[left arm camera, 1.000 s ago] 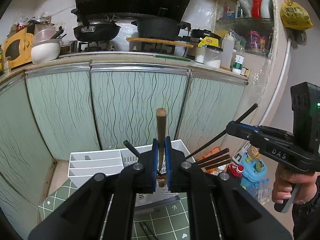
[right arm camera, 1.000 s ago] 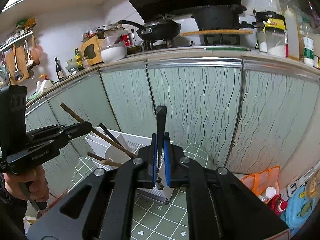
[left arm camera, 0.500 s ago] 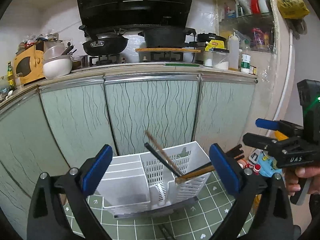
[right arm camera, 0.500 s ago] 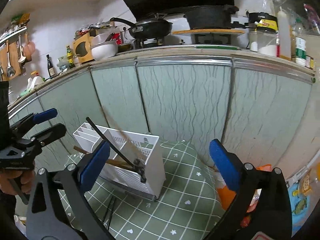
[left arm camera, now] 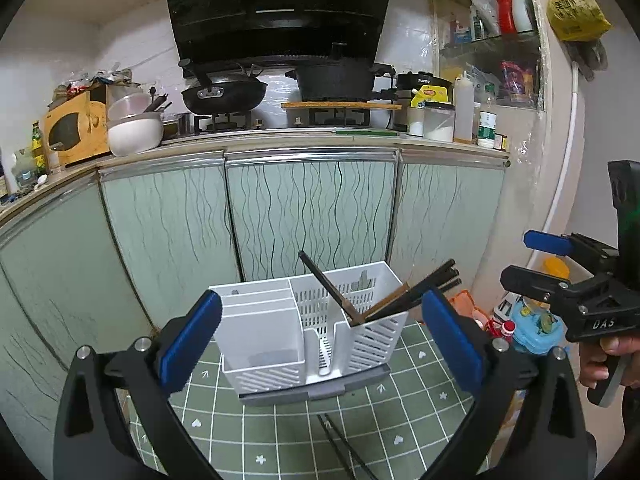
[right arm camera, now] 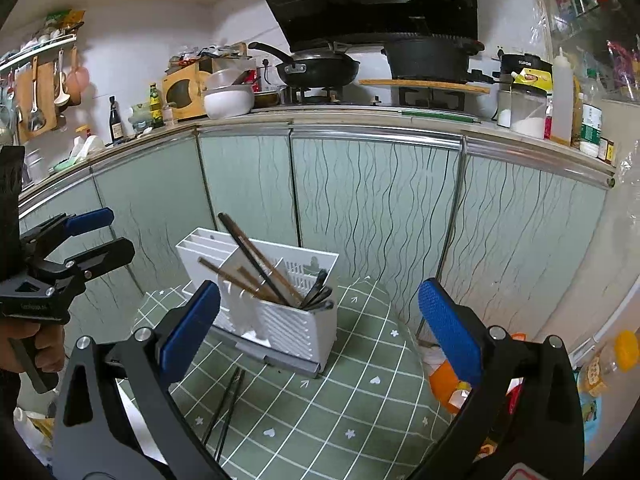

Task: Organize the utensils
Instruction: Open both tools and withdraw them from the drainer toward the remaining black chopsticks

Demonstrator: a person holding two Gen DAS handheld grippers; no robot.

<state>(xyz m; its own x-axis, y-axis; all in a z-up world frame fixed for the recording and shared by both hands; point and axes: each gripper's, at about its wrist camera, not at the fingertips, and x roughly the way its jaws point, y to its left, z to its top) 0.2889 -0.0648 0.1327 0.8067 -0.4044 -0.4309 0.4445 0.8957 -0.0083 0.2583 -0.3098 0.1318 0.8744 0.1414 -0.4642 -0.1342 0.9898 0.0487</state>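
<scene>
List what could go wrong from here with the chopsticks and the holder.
1. The chopsticks lean far out of the white holder rather than standing; a nudge may tip them out.
2. Two black chopsticks lie on the green mat close against the holder's base, so an open gripper reaching for them may bump the holder.

We read "SUPOR" on the black appliance (left arm camera: 424, 80) on the counter at upper right, and "DAS" on the right gripper (left arm camera: 532, 258) at the right edge.
</scene>
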